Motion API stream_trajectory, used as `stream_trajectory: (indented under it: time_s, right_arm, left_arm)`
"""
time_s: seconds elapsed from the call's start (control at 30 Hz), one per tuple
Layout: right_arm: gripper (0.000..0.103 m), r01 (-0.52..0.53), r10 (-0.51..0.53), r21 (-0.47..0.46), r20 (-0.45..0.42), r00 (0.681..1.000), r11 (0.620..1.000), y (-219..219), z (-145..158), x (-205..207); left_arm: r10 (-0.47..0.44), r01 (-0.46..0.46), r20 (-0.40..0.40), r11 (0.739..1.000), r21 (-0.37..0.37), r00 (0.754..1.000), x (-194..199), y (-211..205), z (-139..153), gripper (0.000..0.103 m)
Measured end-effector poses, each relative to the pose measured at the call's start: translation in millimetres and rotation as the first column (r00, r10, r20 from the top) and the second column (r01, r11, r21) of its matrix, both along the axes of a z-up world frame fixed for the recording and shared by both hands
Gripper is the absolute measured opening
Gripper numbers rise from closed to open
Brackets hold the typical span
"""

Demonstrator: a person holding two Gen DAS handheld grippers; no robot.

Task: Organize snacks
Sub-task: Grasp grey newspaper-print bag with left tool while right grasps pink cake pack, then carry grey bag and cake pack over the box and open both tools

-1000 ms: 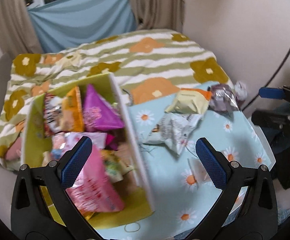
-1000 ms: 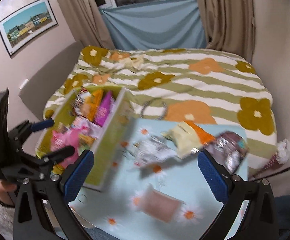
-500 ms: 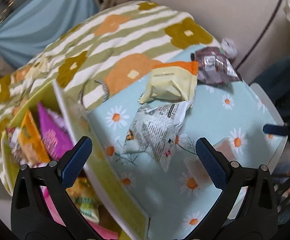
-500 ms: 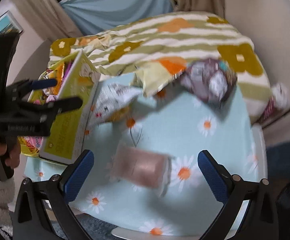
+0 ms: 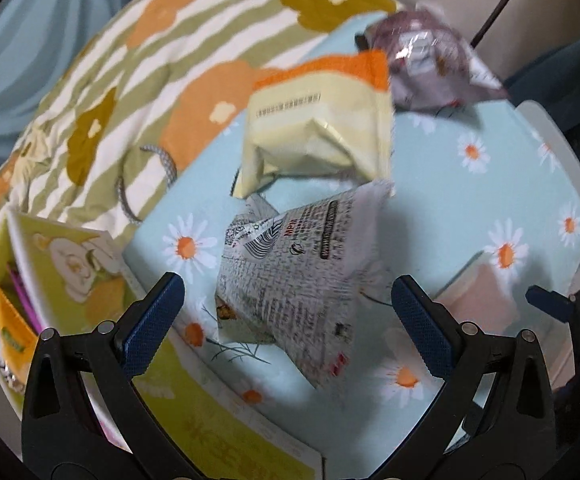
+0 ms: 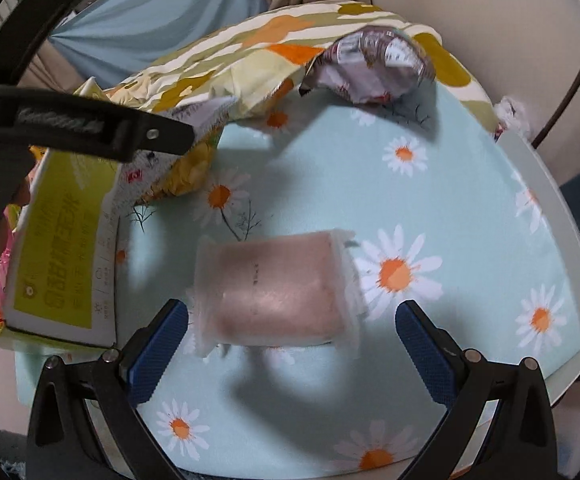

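From the left wrist view, the left gripper (image 5: 288, 314) has its fingers spread wide with nothing between the ribbed blue pads, framing a white crinkled snack bag (image 5: 290, 284) printed with dense grey text and a barcode; the bag is puffed into a rough pyramid and sits on the surface (image 5: 470, 208), which is covered by a smooth pale blue cloth printed with white and orange daisies. Just behind it lies a pale yellow pillow-shaped bag (image 5: 318, 136) with an orange top edge and a creased, glossy back seam, and farther back a crumpled purple foil packet (image 5: 430, 68), shiny and blurred. At the left stands a yellow-green cardboard box (image 5: 74, 280) with stiff flat walls, holding orange and magenta packets. Behind the surface is a bed with a soft quilt (image 5: 138, 64) striped olive and white with orange and mustard flowers. From the right wrist view, the right gripper (image 6: 292, 340) also has its fingers wide apart and holding nothing, poised around a translucent frosted wrapper holding a pinkish block (image 6: 274, 288), rectangular with crimped ends, lying flat on the daisy cloth. The cardboard box (image 6: 62, 256) sits at the left, beside the matte black frame of the other gripper.
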State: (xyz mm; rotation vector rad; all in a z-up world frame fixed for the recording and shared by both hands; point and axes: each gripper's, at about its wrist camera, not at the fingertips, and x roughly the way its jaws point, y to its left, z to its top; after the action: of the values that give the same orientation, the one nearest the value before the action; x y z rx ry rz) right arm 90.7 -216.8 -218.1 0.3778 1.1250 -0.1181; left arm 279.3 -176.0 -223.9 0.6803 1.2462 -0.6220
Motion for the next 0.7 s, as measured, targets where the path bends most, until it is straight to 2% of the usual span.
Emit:
stream_trajectory:
  time_s: [0.07, 0.13, 0.2, 0.3, 0.47, 0.7]
  right_arm:
    - [0.103, 0.015, -0.015, 0.004, -0.004, 1.0, 1.0, 5.0, -4.8, -0.1]
    - [0.103, 0.026, -0.026, 0.0, -0.007, 1.0, 1.0, 11.0, -8.1, -0.3]
    - [0.103, 0.029, -0.03, -0.012, -0.011, 1.0, 0.999, 15.2, -9.5, 0.9]
    - [0.103, 0.031, -0.032, -0.032, -0.013, 0.999, 0.999, 19.3, -10.4, 3.8]
    - [0.103, 0.03, -0.032, -0.057, -0.029, 0.999, 0.998, 22.0, -15.0, 9.9]
    - [0.103, 0.004, -0.008, -0.075, -0.062, 0.998, 0.997, 25.5, -24.0, 20.1]
  left_arm:
    - [-0.011, 0.011, -0.022, 1.0, 0.013, 1.0, 2.6, -1.8, -7.7, 0.102]
    - [-0.018, 0.02, -0.065, 0.999, 0.029, 0.998, 4.9, -3.4, -14.1, 0.082]
    - [-0.028, 0.033, -0.071, 0.997, 0.068, 0.997, 5.5, -6.0, -20.6, 0.078]
    - [-0.045, 0.05, -0.082, 0.997, 0.061, 0.996, 5.8, -6.8, -21.7, 0.066]
    - [-0.067, 0.071, -0.072, 0.996, 0.049, 0.995, -0.1, -5.4, -17.8, 0.062]
    - [-0.041, 0.043, -0.072, 0.999, 0.027, 0.997, -13.1, 4.7, -8.6, 0.062]
